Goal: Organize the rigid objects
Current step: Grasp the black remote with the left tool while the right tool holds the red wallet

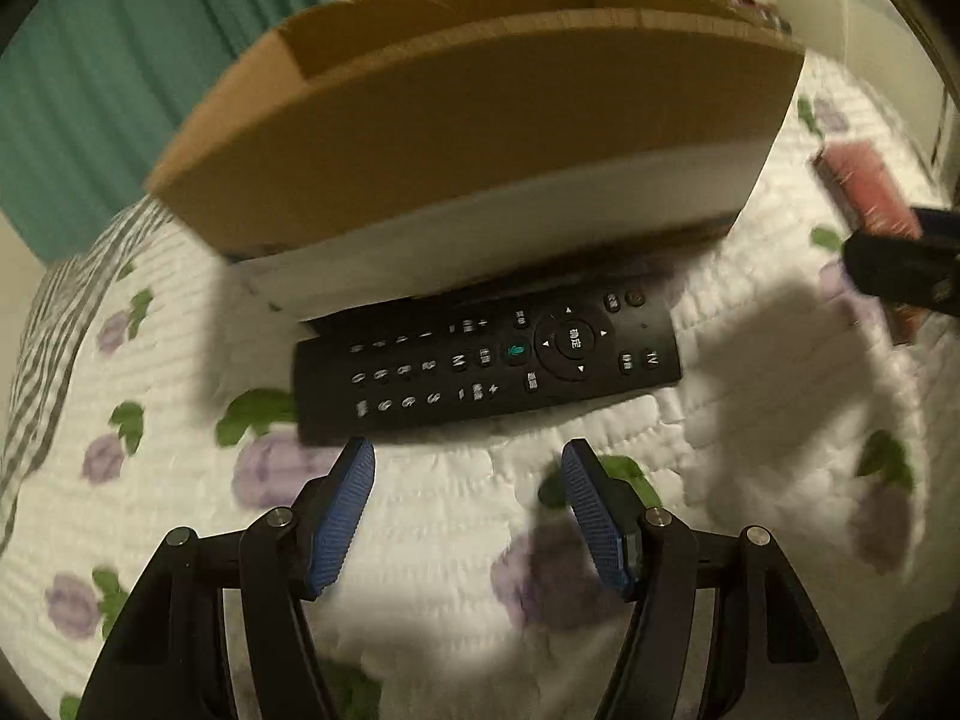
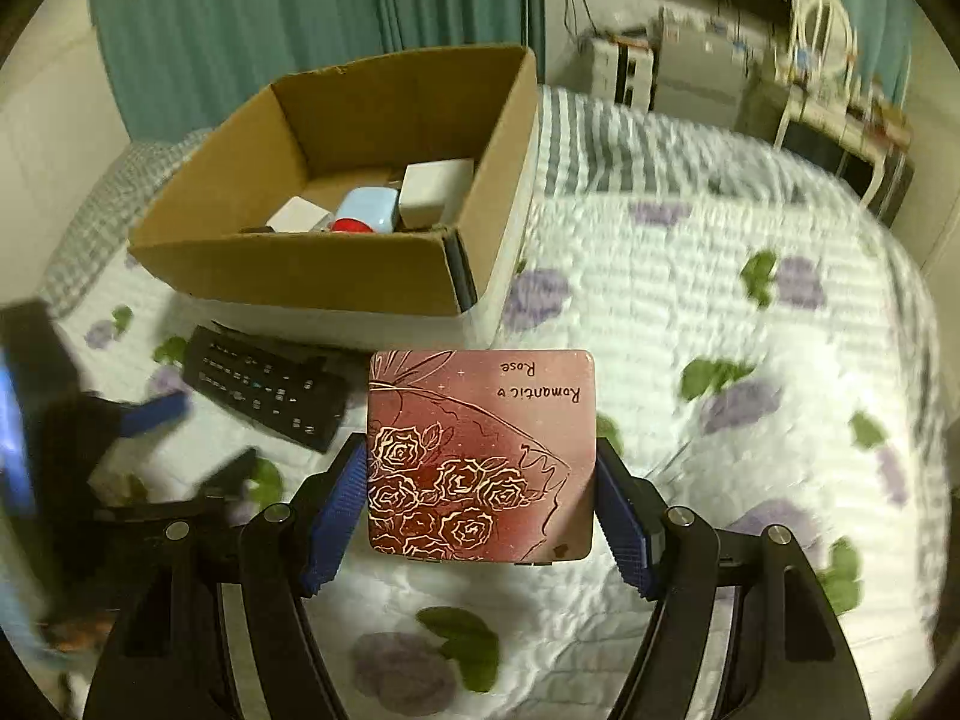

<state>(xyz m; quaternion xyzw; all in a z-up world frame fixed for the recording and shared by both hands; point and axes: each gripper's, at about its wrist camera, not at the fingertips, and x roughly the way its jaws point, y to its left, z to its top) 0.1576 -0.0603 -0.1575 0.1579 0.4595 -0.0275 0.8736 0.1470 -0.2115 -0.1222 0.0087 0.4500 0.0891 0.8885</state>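
Observation:
A black remote control [image 1: 486,366] lies on the quilt against the front of an open cardboard box [image 1: 480,138]. My left gripper [image 1: 468,462] is open and empty, just short of the remote. In the right wrist view my right gripper [image 2: 480,462] is shut on a pink rose-printed tin [image 2: 480,450], held above the quilt. The box [image 2: 288,267] sits behind and to the left, with the remote [image 2: 264,387] before it. The left gripper [image 2: 150,414] shows blurred at the left. The tin [image 1: 864,186] and right gripper [image 1: 900,270] show at the right edge of the left wrist view.
The box holds a white block [image 2: 435,192], a light blue item [image 2: 366,210], a red item [image 2: 354,227] and another white piece [image 2: 297,217]. A floral quilt [image 2: 720,324] covers the bed. Teal curtains [image 2: 240,12] hang behind; a desk and chair [image 2: 828,78] stand at far right.

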